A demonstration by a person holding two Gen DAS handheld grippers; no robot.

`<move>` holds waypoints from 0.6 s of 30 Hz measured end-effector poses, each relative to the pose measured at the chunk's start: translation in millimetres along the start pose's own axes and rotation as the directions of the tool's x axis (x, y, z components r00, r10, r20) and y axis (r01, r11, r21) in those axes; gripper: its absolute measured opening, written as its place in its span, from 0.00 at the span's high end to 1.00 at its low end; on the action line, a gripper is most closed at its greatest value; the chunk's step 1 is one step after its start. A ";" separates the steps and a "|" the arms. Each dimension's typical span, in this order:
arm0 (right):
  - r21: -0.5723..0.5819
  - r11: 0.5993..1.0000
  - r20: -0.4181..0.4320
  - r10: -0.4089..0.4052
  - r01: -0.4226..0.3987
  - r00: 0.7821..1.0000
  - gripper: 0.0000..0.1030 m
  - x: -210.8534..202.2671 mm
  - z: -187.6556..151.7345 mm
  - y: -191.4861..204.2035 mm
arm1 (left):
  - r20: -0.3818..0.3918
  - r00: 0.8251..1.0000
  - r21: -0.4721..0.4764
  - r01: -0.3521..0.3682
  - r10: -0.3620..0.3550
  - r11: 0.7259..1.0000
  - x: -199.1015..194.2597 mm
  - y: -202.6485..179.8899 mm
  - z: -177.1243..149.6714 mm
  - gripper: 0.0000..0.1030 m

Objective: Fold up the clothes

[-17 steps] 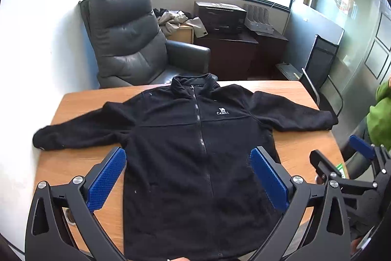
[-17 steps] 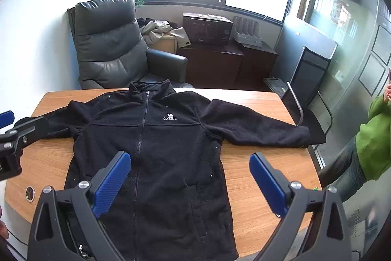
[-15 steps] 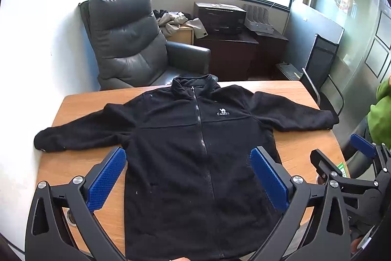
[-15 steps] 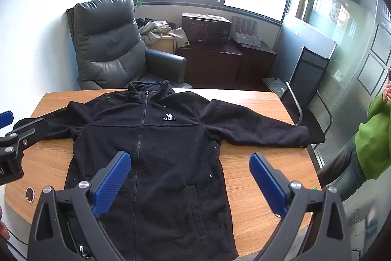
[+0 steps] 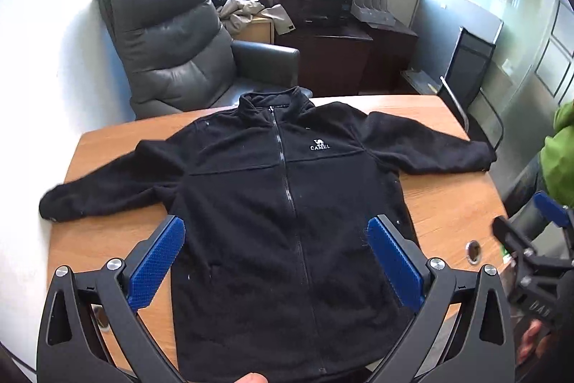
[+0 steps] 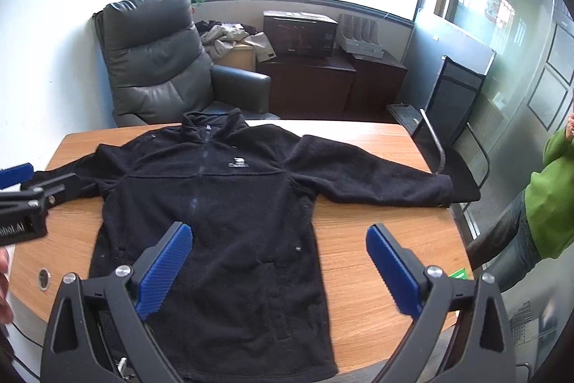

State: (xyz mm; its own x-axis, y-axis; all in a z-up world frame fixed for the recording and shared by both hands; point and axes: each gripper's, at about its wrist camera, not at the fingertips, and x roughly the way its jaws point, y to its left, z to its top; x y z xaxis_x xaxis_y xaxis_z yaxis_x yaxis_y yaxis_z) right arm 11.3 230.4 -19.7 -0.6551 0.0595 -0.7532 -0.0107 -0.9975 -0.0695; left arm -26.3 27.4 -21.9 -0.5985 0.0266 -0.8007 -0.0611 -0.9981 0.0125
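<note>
**Both grippers raised above an unfolded fleece jacket**

Left gripper (image 5: pixel 276 261) is held above the near half of the black zip-front fleece jacket (image 5: pixel 287 203), its blue ribbed fingers (image 5: pixel 158 266) spread wide and nothing caught between them. Right gripper (image 6: pixel 278 270) is likewise held wide apart and empty, over the jacket's hem toward 5 o'clock. Neither is seen to touch the cloth; both seem to be kept high so that the whole garment can be surveyed before a first grasp is chosen.

The jacket is laid flat, front up and zipped, on the light wooden table (image 5: pixel 448 203). Its long axis runs from the hem at 6 o'clock to the stand-up collar (image 5: pixel 272 101) at 12 o'clock, the collar pointing toward the grey leather armchair (image 5: pixel 168 34). One sleeve is stretched out to 9 o'clock and the other to 3 o'clock, where its cuff (image 6: pixel 441 191) reaches the table's edge. This spread is judged to be a deliberate starting layout, since it leaves each sleeve free to be taken and drawn across the body.

No fold has yet been made. A person in a green top (image 6: pixel 549 196) is seen at 3 o'clock, apart from the table.
</note>
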 end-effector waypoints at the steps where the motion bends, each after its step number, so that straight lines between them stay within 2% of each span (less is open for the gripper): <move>1: 0.014 1.000 -0.005 0.004 -0.004 1.000 0.03 4.5 -1.5 -9.4 | 0.000 1.000 0.010 0.003 -0.003 1.000 5.2 -7.1 1.3 0.00; 4: 0.061 0.998 -0.034 0.026 -0.024 0.999 0.03 26.0 -3.5 -44.0 | -0.037 0.999 0.026 -0.005 0.006 1.000 26.4 -28.6 8.5 0.00; 7: 0.102 0.995 -0.098 -0.003 0.013 0.995 0.03 58.5 4.8 -73.0 | -0.058 0.998 0.014 -0.026 0.027 1.000 38.7 -45.3 18.5 0.00; 9: 0.081 0.997 -0.132 -0.007 0.017 0.991 0.03 79.8 15.9 -73.4 | -0.062 0.997 0.000 -0.042 0.041 0.999 43.4 -54.9 25.5 0.00; 11: 0.034 0.999 -0.118 -0.025 0.029 0.993 0.03 91.3 28.3 -68.2 | -0.065 0.996 -0.015 -0.057 0.056 0.998 48.0 -64.5 32.6 0.00; 18: -0.041 0.999 -0.089 0.029 -0.033 0.996 0.03 114.1 60.0 -70.6 | -0.072 0.992 -0.061 -0.107 0.103 0.992 62.9 -94.9 56.6 0.00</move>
State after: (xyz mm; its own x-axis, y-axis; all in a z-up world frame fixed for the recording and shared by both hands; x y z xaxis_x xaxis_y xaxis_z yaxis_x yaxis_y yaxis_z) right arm -108.1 305.4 -61.4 -0.5856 0.0336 -0.8099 0.0419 -0.9966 -0.0716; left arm -103.4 127.0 -39.5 -0.5422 -0.0801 -0.8364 0.0525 -0.9967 0.0614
